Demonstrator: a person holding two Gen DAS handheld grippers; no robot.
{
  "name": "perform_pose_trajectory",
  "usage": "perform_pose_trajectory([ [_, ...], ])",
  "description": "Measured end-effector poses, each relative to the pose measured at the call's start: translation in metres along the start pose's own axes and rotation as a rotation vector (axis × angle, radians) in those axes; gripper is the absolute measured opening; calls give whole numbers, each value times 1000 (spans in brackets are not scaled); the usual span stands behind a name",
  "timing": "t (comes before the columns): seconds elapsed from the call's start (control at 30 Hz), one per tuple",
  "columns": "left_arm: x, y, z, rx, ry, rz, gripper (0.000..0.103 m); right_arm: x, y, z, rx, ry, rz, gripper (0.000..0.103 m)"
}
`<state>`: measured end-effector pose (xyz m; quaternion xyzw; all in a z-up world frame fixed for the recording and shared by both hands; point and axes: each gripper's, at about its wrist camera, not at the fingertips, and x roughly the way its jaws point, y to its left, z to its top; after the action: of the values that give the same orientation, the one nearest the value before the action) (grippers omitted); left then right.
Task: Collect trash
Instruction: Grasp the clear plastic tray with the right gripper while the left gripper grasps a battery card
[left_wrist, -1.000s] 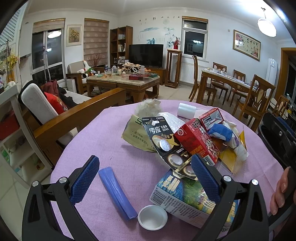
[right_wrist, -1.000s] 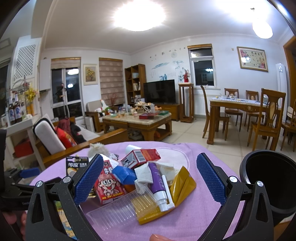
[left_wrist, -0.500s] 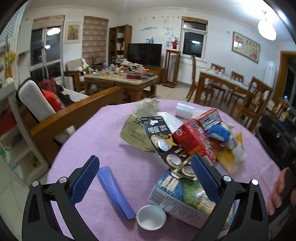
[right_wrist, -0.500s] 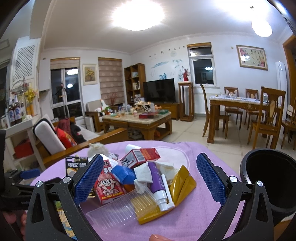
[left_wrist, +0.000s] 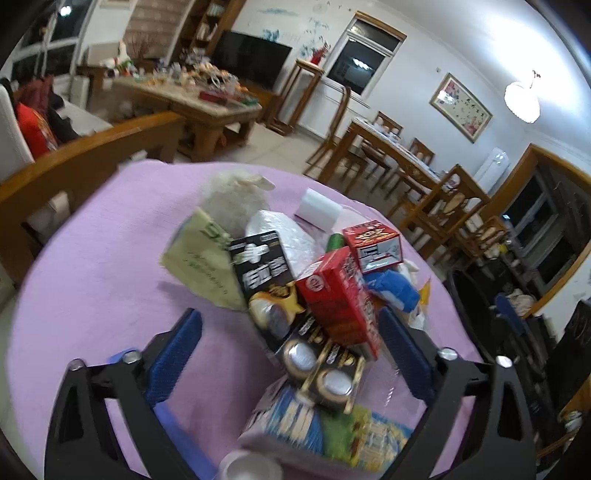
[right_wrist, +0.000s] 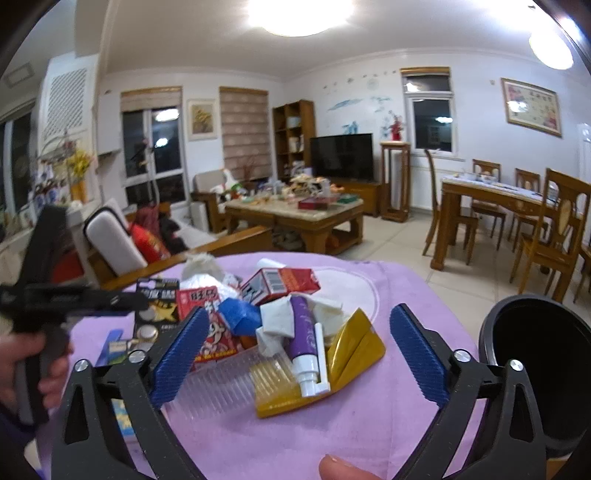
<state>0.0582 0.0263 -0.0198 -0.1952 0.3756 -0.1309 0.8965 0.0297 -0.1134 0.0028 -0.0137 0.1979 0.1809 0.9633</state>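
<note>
A heap of trash lies on a round table with a purple cloth (left_wrist: 103, 280). It holds a black battery card (left_wrist: 273, 291), a red carton (left_wrist: 340, 299), a red and white box (left_wrist: 373, 242), a blue wrapper (left_wrist: 391, 290), a green paper bag (left_wrist: 199, 254) and a printed box (left_wrist: 332, 424). My left gripper (left_wrist: 291, 350) is open and empty, its fingers either side of the battery card. My right gripper (right_wrist: 299, 354) is open and empty above a purple tube (right_wrist: 303, 332), a gold tray (right_wrist: 347, 350) and a clear ribbed tray (right_wrist: 221, 384).
A black bin (right_wrist: 543, 369) stands beside the table at the right. A white roll (left_wrist: 317, 210) and a crumpled white wad (left_wrist: 236, 192) lie at the heap's far side. A wooden sofa arm (left_wrist: 74, 158) runs along the left. Dining chairs (right_wrist: 546, 236) stand beyond.
My left gripper has moved forward and tilted toward the heap, now straddling the battery card; the blue strip and white cap have slid to the bottom edge. The right gripper has barely moved.
</note>
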Motion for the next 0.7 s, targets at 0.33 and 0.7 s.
perform_pose_trajectory([
  [0.33,21,22,1,-132,82,-128,11,14,-8,4,67,139,115,81],
  [0.7,-44,13,3,-64,-131,-117,7,27,-5,-9,381,350,161,80],
])
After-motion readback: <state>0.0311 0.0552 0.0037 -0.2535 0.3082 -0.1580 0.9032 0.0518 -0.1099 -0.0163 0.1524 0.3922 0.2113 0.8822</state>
